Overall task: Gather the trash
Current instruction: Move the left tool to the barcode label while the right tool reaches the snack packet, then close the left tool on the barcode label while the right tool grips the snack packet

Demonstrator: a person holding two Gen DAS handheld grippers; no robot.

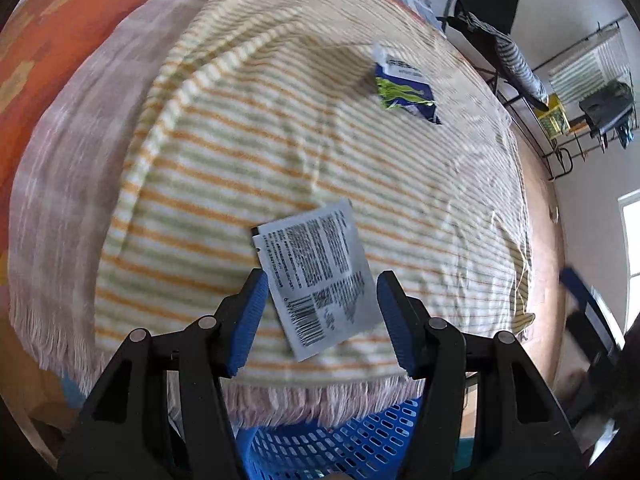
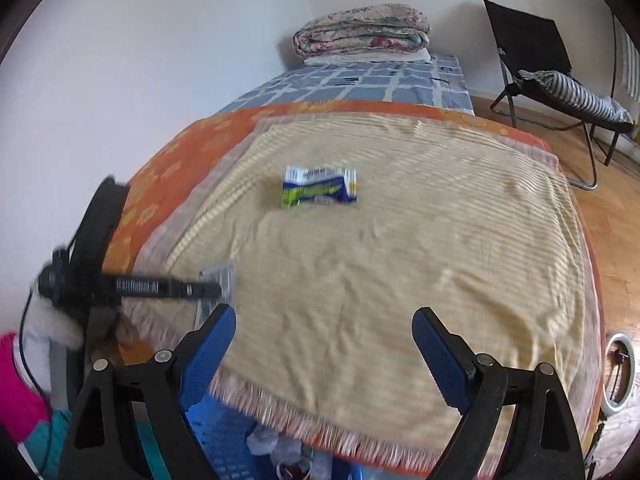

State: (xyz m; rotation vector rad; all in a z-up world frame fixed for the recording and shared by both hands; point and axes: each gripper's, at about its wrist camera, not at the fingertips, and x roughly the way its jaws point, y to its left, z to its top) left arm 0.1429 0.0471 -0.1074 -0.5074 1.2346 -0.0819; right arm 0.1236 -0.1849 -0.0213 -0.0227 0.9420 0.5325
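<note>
A home bedroom is showing here: a bed (image 2: 400,80) is lying under layered blankets; a folded quilt (image 2: 362,30) is sitting at its far end; a folding chair (image 2: 528,40) is standing on wooden flooring (image 2: 624,208); a clothes rack (image 1: 580,92) is leaning by the wall.

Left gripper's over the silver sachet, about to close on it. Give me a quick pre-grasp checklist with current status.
1. left gripper open: ok, jaws spread wide.
2. silver sachet between the blue pads: ok, it lies flat on the striped blanket inside the gap.
3. Pads touching the sachet: cannot tell; the left pad's edge looks close.
4. blue basket ready below the bed edge: ok.
5. right gripper out of the way: ok, open, empty.
6. Remaining trash: blue-green wrapper not yet collected.
</note>
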